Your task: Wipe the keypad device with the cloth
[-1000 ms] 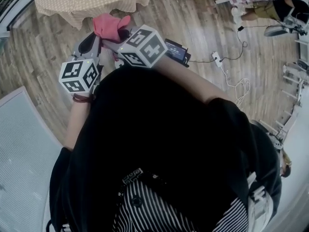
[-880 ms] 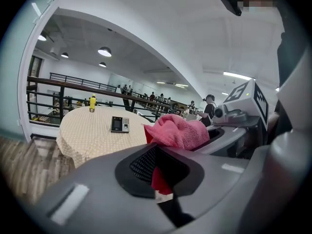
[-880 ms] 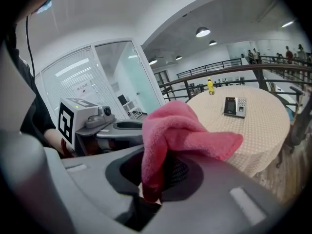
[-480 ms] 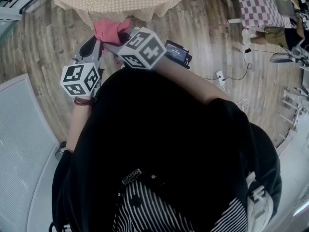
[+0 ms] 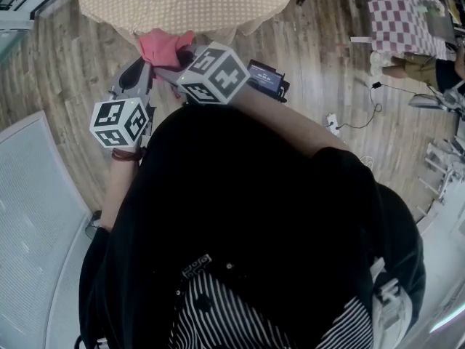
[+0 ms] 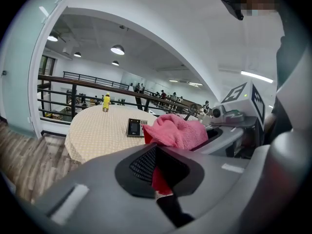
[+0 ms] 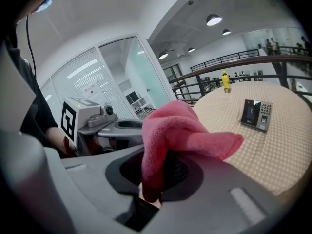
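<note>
The pink cloth is bunched between the tips of both grippers, just short of the round table. In the left gripper view the cloth runs down into the gap of my left gripper, whose jaws are shut on it. My right gripper is shut on the cloth too, and a fold flops over its top. The keypad device lies flat on the table, well beyond the cloth; it also shows in the left gripper view. In the head view the left gripper and right gripper meet at the cloth.
The table wears a beige dotted tablecloth that hangs over its edge. A yellow bottle stands at its far side. Wooden floor surrounds it, with a power strip and cables to the right. A white grid panel lies at the left.
The table has come nearer and fills more of the top of the head view. Both grippers keep the same pose, still joined at the cloth.
</note>
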### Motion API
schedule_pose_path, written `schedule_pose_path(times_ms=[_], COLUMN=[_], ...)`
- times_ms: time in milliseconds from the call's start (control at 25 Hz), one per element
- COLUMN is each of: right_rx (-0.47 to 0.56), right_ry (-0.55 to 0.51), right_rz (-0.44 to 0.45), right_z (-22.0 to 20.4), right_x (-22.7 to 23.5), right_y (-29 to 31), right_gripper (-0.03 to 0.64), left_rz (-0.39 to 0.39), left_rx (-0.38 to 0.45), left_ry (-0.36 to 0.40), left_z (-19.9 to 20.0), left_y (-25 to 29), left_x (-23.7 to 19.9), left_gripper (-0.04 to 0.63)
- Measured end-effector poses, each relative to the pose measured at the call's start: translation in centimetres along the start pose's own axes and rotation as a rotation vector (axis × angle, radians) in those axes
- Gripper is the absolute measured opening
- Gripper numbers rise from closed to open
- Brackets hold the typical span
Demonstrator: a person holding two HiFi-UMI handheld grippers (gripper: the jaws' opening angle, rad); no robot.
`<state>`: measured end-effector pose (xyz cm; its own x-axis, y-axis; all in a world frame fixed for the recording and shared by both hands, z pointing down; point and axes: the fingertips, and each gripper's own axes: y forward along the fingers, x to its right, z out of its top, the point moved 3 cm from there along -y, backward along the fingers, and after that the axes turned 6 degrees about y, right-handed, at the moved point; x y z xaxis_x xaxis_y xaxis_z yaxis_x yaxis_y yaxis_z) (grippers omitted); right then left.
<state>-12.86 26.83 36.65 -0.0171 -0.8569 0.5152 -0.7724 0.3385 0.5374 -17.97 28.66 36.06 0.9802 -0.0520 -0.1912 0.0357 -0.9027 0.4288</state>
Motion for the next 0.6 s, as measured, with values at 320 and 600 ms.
schedule_pose_path(times_ms=[320, 600], right_rx=[0.002, 0.013], right_ry=[0.013, 0.019], right_rz=[0.048, 0.081], right_z=[6.1, 12.2], right_x=[7.7, 14.7], right_y=[-1.9, -4.8], right_gripper=[0.063, 0.063], left_rz=[0.033, 0.015], left_rx=[-0.02, -0.036], left_ry=[0.003, 0.021], left_z=[5.8, 12.0], left_y=[7.8, 15.4], left_x=[-1.7, -2.4], left_gripper=[0.005, 0.005])
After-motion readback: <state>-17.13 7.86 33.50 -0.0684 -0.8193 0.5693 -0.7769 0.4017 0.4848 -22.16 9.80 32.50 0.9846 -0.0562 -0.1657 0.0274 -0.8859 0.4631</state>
